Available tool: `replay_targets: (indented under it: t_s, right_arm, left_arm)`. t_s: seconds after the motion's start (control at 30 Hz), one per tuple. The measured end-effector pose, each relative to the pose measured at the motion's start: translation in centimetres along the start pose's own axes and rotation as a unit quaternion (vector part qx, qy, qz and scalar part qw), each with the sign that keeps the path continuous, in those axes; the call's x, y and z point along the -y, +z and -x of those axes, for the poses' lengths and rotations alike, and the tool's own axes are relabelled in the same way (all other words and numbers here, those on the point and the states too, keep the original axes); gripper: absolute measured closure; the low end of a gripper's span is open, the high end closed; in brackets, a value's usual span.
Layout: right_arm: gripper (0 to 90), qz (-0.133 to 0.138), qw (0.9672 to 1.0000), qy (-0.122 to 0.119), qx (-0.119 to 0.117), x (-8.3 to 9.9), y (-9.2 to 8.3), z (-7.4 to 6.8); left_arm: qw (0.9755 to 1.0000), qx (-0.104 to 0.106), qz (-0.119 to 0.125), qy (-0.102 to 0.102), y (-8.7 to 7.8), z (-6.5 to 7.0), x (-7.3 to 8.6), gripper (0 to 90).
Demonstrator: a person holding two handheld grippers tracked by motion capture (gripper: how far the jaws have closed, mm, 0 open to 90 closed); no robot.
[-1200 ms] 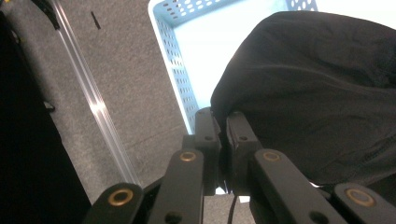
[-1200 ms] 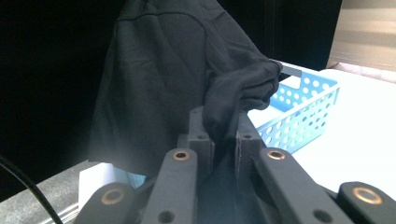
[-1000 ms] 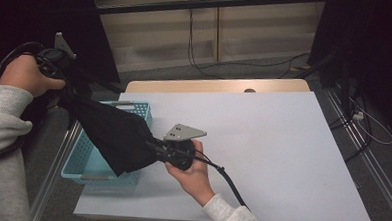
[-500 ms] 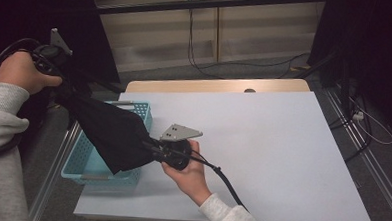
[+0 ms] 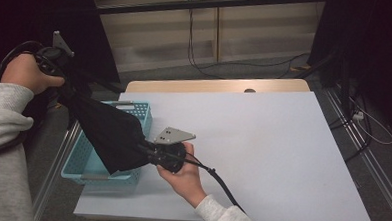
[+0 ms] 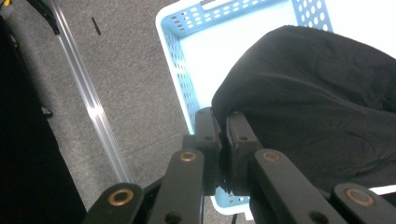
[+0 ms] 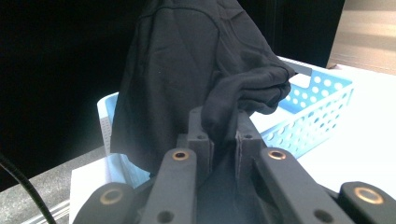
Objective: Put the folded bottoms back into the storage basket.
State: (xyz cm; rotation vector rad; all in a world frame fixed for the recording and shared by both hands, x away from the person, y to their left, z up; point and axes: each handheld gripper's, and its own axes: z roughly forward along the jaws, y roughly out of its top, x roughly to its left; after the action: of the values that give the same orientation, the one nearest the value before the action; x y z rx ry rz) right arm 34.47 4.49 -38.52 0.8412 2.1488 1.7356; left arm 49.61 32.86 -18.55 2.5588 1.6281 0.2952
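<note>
Black fabric garment (image 5: 108, 131) stretched between two hand-held grippers above a light-blue perforated plastic basket (image 5: 144, 113)

The left gripper (image 6: 223, 122), raised off the table's left edge, is clenched on one end of the cloth; the right gripper (image 7: 219, 122), low at the white tabletop (image 5: 262, 153), is clamped on a bunched fold at the other end. The garment hangs on a slant over the basket, its lower part draping into it. To lift it out cleanly, judged from this pose: keep both pinches firm, raise both ends evenly so the sagging middle clears the basket's rim, and avoid dragging the basket along
</note>
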Motion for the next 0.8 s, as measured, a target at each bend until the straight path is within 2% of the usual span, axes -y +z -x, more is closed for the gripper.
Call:
replay_targets:
  t_s: [0.27, 0.4, 0.8]
  right_arm:
    - [81.0, -0.003, 1.0000, -0.006, -0.003, 0.2, 0.6, -0.7]
    - [81.1, -0.010, 0.9999, -0.008, -0.006, 0.5, 0.9, -1.0]
    - [80.9, -0.007, 0.9999, -0.012, -0.005, 0.8, 1.6, -2.0]
  left_arm:
    - [1.0000, -0.004, -0.001, -0.001, 0.8, -0.2, -0.2, 85.6]
    - [1.0000, -0.004, 0.002, 0.000, 0.7, -0.1, -0.2, 85.7]
    - [1.0000, -0.001, 0.008, -0.005, 1.1, -0.9, 0.2, 85.7]
